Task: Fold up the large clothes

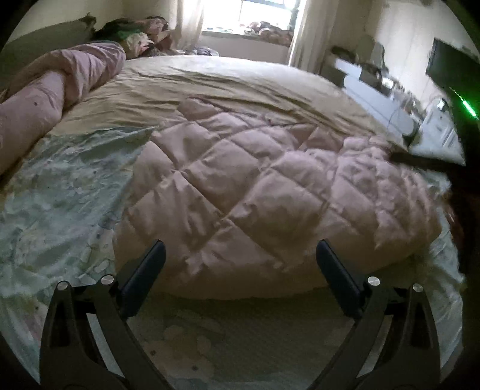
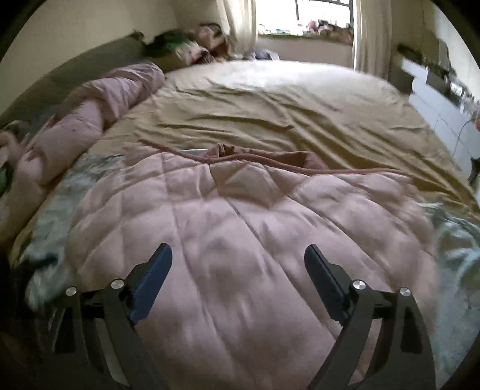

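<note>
A pale pink quilted padded garment lies spread flat on the bed, its near hem curving across the left wrist view. My left gripper is open and empty, hovering just above that near edge. In the right wrist view the same pink garment fills the foreground, with a darker pink collar or lining bunched at its far end. My right gripper is open and empty above the garment's middle. The right gripper's dark body shows at the right edge of the left wrist view.
The bed has a tan sheet and a floral light-blue sheet near me. A rolled pink duvet lies along the left side. Clothes pile by the headboard. A window and white furniture stand beyond.
</note>
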`<move>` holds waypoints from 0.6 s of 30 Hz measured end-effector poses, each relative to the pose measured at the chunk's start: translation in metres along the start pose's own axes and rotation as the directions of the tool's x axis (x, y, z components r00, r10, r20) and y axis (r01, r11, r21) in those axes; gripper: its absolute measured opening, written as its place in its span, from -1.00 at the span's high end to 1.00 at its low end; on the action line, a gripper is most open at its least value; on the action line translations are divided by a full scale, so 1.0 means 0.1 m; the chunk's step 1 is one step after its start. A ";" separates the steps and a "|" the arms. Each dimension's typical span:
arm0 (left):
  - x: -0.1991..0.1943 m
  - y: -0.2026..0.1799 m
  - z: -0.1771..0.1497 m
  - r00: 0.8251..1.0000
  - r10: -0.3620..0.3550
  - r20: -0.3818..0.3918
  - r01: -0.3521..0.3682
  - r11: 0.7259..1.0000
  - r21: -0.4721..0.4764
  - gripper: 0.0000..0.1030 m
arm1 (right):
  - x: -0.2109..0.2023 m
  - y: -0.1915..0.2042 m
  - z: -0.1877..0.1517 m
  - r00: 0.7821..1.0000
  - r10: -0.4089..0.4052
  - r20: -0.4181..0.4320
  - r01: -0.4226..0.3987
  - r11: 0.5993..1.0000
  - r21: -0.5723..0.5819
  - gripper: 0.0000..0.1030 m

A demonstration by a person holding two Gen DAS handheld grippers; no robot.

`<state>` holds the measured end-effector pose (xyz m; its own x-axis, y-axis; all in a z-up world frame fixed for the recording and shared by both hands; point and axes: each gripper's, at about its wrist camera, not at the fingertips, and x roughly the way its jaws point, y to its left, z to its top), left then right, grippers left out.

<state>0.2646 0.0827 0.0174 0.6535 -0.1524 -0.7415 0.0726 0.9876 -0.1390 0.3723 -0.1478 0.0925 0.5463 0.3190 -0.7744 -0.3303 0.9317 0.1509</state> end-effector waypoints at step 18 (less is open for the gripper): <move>0.95 -0.13 0.05 0.979 0.002 -0.203 -0.011 0.999 -0.043 -0.84 | 0.63 -0.84 -1.00 0.974 -0.118 -0.193 0.157 0.967 0.199 -0.92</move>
<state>0.3294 0.0551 -0.0482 0.4868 -0.1547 -0.8597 0.0330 0.9867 -0.1589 0.3575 -0.2233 -0.0305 0.4227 0.1673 -0.8907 -0.0804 0.9859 0.1470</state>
